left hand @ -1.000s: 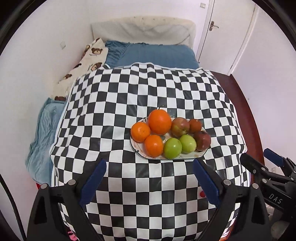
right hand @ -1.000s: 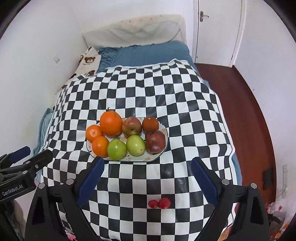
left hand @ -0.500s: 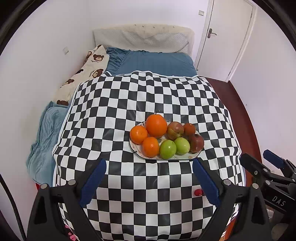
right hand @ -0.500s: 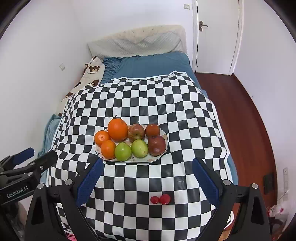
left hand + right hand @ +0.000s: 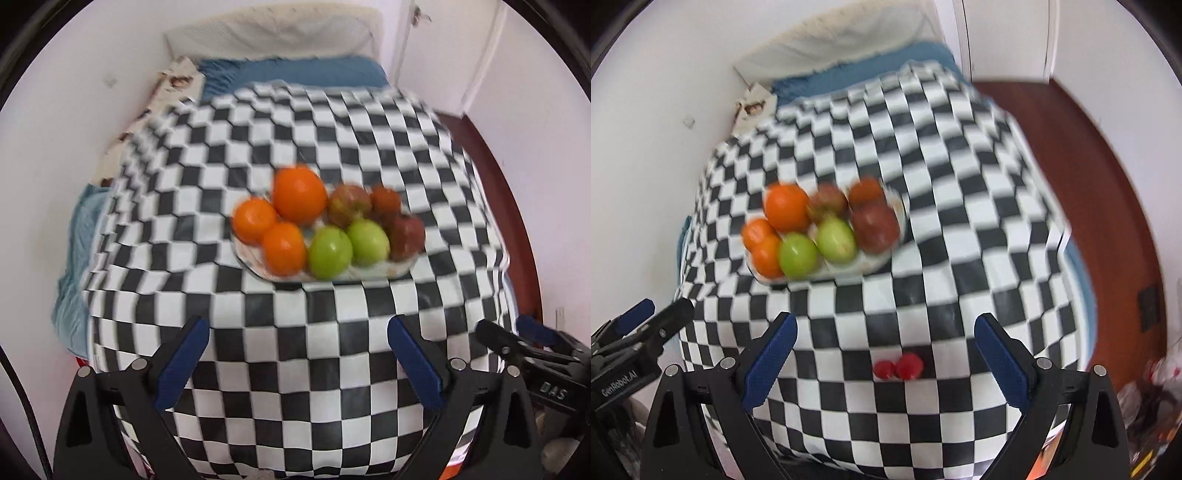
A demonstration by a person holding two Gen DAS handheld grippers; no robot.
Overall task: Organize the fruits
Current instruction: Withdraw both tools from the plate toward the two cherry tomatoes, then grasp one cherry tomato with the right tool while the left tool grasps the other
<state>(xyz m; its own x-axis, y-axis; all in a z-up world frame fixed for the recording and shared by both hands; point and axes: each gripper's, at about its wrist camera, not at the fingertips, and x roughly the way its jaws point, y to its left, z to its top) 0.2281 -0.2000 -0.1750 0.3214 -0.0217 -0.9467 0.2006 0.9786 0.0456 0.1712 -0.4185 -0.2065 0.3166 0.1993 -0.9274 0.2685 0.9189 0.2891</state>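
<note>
A white oval plate (image 5: 369, 272) sits mid-table on the checkered cloth, holding three oranges (image 5: 300, 195), two green apples (image 5: 330, 252) and several reddish fruits (image 5: 406, 232). The plate also shows in the right wrist view (image 5: 871, 260). Two small red fruits (image 5: 898, 366) lie loose on the cloth near the front edge, just ahead of my right gripper (image 5: 884, 350). My left gripper (image 5: 297, 350) is open and empty, in front of the plate. My right gripper is open and empty too. Both views are blurred.
The table under the checkered cloth (image 5: 332, 129) stands against a bed with blue sheets (image 5: 295, 75) behind. White wall on the left, a door (image 5: 454, 48) at the back right, brown floor (image 5: 1108, 166) on the right.
Both grippers have moved forward and down toward the table; the plate now looks bigger and closer. Both stay open. The fruits have not moved.
</note>
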